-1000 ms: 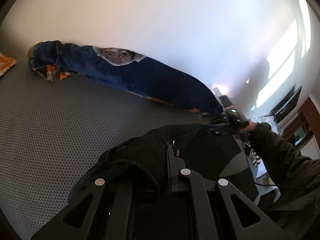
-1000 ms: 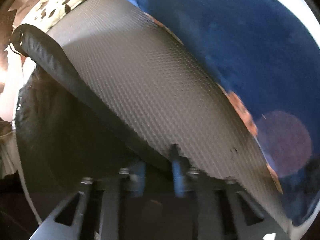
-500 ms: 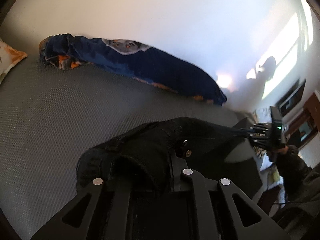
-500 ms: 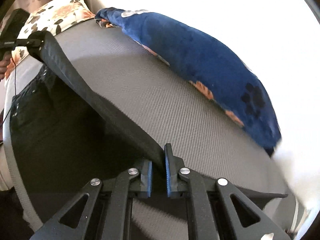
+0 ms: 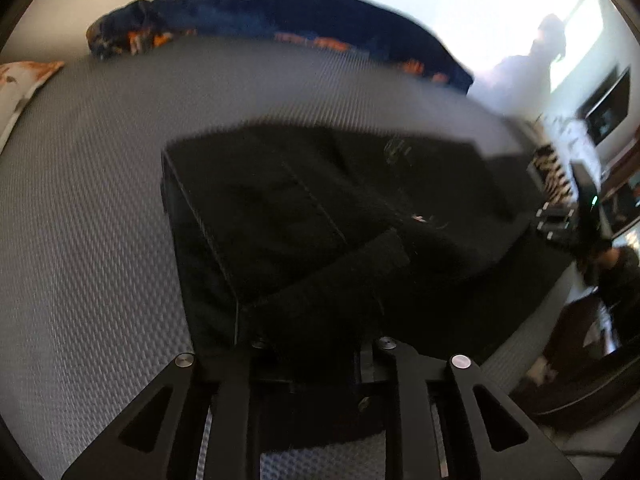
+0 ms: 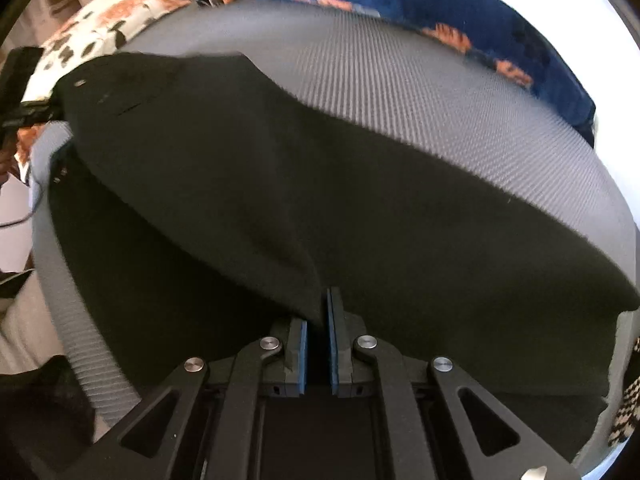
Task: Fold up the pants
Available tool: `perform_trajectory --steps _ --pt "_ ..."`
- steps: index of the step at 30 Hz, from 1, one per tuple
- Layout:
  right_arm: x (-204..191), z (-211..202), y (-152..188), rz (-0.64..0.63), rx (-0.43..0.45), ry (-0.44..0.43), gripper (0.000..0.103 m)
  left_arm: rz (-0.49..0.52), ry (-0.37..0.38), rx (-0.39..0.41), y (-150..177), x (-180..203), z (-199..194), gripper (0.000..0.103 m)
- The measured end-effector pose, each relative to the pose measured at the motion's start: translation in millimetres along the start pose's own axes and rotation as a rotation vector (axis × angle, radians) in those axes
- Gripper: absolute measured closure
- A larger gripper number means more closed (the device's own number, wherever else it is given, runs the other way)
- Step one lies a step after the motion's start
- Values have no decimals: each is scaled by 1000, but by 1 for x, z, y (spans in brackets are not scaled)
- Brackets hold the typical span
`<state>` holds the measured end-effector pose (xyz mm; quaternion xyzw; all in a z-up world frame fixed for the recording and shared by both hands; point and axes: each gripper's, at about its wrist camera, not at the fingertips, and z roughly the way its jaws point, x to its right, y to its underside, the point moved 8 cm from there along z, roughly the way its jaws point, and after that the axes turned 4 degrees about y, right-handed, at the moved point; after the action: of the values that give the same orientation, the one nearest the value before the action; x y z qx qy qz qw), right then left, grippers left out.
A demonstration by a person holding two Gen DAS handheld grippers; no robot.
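Note:
The black pants (image 5: 320, 216) lie on a grey textured mattress (image 5: 92, 208), one layer folded over another. My left gripper (image 5: 316, 344) is shut on a bunched edge of the pants, which hides its fingertips. My right gripper (image 6: 325, 304) is shut on the pants' edge (image 6: 312, 184) between its blue pads (image 6: 303, 344) and holds the cloth taut toward the far left. The right gripper also shows in the left wrist view (image 5: 560, 220) at the far right. The left gripper also shows in the right wrist view (image 6: 20, 100) at the left edge.
A rolled dark blue blanket with orange print (image 5: 280, 28) lies along the white wall at the mattress's far side (image 6: 460, 4). A floral pillow (image 6: 108, 12) sits at the head end (image 5: 20, 80). Room furniture (image 5: 608, 104) stands beyond the right edge.
Both grippers have carried the pants' edge forward and down over the mattress. The lifted cloth, a taut raised band before, now spreads over the lower layer.

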<state>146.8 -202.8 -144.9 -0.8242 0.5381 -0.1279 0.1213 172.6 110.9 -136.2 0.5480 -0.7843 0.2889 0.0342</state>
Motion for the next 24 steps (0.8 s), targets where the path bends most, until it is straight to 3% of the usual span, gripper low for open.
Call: perform_trajectory --steps 8,9,10,11,13,16,18,21,24 --pt "-3 -2 -1 -6 -5 38 96 6 5 -41 21 5 -18 72" --pt "-3 -2 -1 -5 -3 40 96 14 -1 -47 25 4 -20 60" --pt "-3 -2 -1 0 -1 39 96 21 -33 -54 30 0 -23 30" --pt "-2 -2 -1 8 3 35 96 26 -94 -54 35 -6 -25 19" --pt "-1 -2 0 24 12 24 95 20 -147 -17 39 -14 -35 18" --pt "-1 -3 0 28 20 22 95 -128 -103 40 41 -26 -54 18" --pt "-2 -3 0 25 24 29 95 -236 -48 95 43 -26 -68 18" --pt "-3 -4 -1 26 27 32 95 -440 102 180 46 -20 -83 19" --pt "-3 -5 -1 32 33 31 95 -613 197 199 53 -16 -74 30"
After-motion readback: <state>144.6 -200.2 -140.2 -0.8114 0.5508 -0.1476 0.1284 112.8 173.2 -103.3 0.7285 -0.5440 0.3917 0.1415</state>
